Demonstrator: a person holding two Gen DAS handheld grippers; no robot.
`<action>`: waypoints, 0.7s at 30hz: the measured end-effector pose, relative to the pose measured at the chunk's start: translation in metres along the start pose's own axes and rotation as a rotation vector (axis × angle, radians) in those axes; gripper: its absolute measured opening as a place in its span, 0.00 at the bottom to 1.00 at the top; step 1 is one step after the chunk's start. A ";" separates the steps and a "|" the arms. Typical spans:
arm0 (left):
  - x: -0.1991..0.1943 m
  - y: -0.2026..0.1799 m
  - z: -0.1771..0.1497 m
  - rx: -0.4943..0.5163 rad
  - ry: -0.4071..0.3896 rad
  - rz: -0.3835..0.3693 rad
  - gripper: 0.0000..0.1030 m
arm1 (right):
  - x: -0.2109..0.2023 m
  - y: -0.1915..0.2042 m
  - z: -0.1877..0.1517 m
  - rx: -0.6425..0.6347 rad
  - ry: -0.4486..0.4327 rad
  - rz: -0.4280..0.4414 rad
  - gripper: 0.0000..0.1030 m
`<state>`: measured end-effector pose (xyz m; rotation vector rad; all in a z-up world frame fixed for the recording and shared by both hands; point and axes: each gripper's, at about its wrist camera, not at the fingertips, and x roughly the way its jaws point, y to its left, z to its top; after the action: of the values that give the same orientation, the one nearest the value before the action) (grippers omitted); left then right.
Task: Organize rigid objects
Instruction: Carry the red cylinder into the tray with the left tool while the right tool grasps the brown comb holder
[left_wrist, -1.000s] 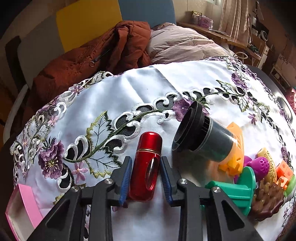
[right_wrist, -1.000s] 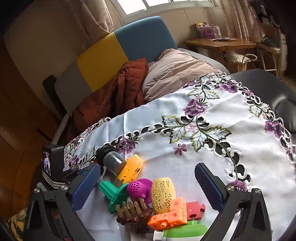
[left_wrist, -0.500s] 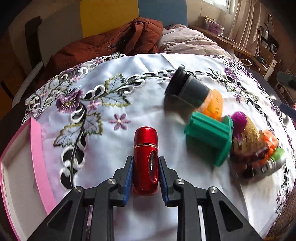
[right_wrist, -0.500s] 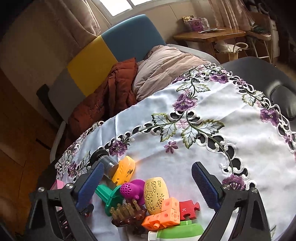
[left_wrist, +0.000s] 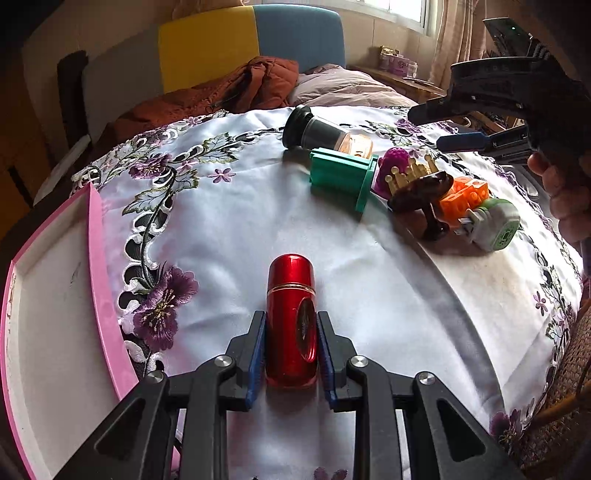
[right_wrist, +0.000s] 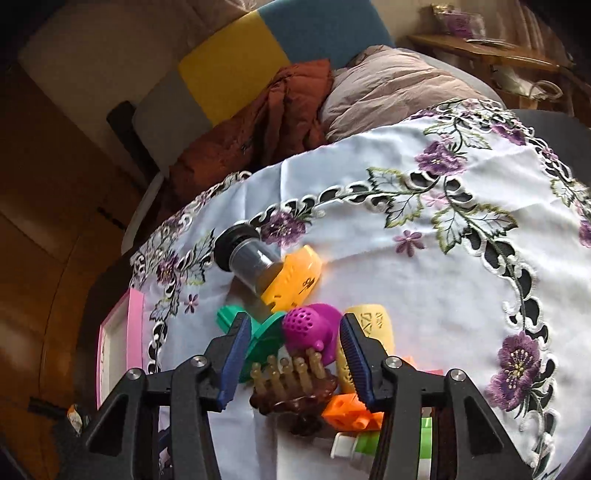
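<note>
My left gripper (left_wrist: 291, 317) is shut on a red metal cylinder (left_wrist: 291, 295) and holds it just above the white embroidered tablecloth (left_wrist: 229, 229). A pink-rimmed tray (left_wrist: 99, 258) lies to its left. My right gripper (right_wrist: 292, 325) is over the pile with its jaws closing. A purple perforated piece (right_wrist: 310, 328) and a brown hair claw (right_wrist: 291, 384) lie between its pads, which do not clearly press on either. In the left wrist view one of its fingers (left_wrist: 465, 142) hangs above the pile, with a hand (left_wrist: 565, 199) behind it.
The pile also holds a black-lidded jar (right_wrist: 243, 254) with an orange cap, a green spool (left_wrist: 343, 177), a yellow perforated egg (right_wrist: 373, 325), orange blocks (left_wrist: 461, 195) and a green-white bottle (left_wrist: 495, 225). Jackets lie on the sofa (left_wrist: 240, 48) past the table's far edge.
My left gripper closed on the red cylinder and carried it left, nearer the pink tray. My right gripper dropped onto the pile and its jaws narrowed from wide open.
</note>
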<state>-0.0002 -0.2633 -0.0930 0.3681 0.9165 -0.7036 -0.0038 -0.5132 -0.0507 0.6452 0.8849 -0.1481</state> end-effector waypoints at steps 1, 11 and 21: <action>0.000 0.001 0.000 -0.005 -0.001 -0.005 0.25 | 0.003 0.003 -0.002 -0.014 0.021 0.012 0.60; -0.002 0.003 -0.005 -0.023 -0.026 -0.016 0.25 | 0.041 0.030 -0.025 -0.196 0.215 -0.050 0.76; -0.002 0.005 -0.005 -0.053 -0.036 -0.028 0.25 | 0.066 0.030 -0.034 -0.262 0.254 -0.153 0.45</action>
<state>-0.0004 -0.2561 -0.0946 0.2956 0.9062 -0.7077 0.0270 -0.4605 -0.1026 0.3550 1.1769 -0.0862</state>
